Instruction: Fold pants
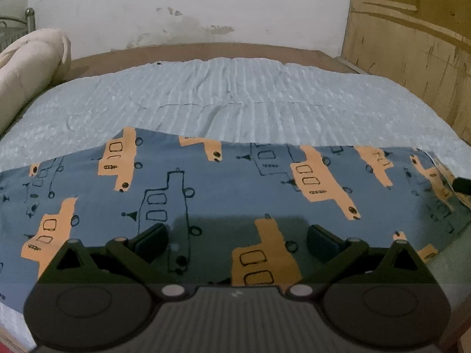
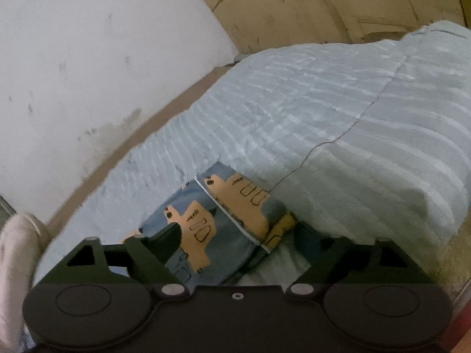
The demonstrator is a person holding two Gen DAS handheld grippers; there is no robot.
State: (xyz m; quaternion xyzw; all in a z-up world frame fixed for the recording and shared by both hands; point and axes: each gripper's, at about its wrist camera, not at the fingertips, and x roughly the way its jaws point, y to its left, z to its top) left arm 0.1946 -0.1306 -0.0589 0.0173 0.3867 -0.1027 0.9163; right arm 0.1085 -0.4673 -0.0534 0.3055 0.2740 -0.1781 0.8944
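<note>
Pants (image 1: 223,194): I see blue cloth printed with orange and outlined trucks, spread flat across the near part of the bed. In my left view they run nearly the whole width, with the far edge slightly wavy.

Bed (image 1: 235,100): my landmark, covered in a pale blue ribbed spread. A brown frame edge shows behind it, then the white wall.

Left gripper (image 1: 237,236): I have it low over the near half of the pants, pointing across the bed toward the wall. Its fingers (image 1: 153,236) stand wide apart with only flat cloth showing between them; the pads press on nothing that I can see.

Right gripper (image 2: 237,238): it sits at the end of the pants nearest the bed's right edge (this view is tilted and a bit blurred). Its fingers (image 2: 172,239) are spread wide, one on each side of a bunched, white-edged hem (image 2: 232,220). The left pad looks to be against the cloth, the right one just beside it; I see no grip, and nothing is lifted.

Pillow (image 1: 29,67): a cream roll at the bed's left end, well apart from the pants.

Board (image 1: 412,47): a scuffed tan panel standing beyond the bed's right end.

Dark tip (image 1: 462,185): at the right end of the pants in my left view; I cannot tell what it is.
</note>
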